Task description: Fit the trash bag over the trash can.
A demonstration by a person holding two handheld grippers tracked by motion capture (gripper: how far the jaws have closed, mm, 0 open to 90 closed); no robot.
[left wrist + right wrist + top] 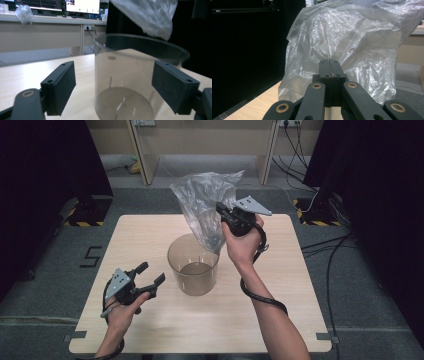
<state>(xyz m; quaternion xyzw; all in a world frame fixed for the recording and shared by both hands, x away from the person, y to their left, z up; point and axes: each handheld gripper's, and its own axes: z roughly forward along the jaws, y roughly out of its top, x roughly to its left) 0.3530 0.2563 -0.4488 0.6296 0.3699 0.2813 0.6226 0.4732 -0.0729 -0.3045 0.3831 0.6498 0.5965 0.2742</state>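
Clear plastic is what my right gripper has between its jaws: one thin, crinkled plastic bag, pinched tight with the two pads pressed flat together on the film. From that gripper's own view the bag billows up and out beyond the closed pads, and I cannot tell whether anything lies inside it; the film looks slack and see-through. The bag's lower end hangs down just below and to the left of my right gripper, reaching toward the rim of the container.

One container stands on the tabletop: a round, transparent, smoke-tinted tub, upright and open at the top. Through its wall I see its bare bottom and only faint glints there, so it looks empty.

My left gripper hovers above the tabletop just to the left of the tub, apart from it, its jaws spread wide with nothing gripped. In its own view the tub stands ahead between the two pads, untouched by either, and the bag hangs above the tub's far rim.

Count: one bag, one tub, two grippers, one tabletop.
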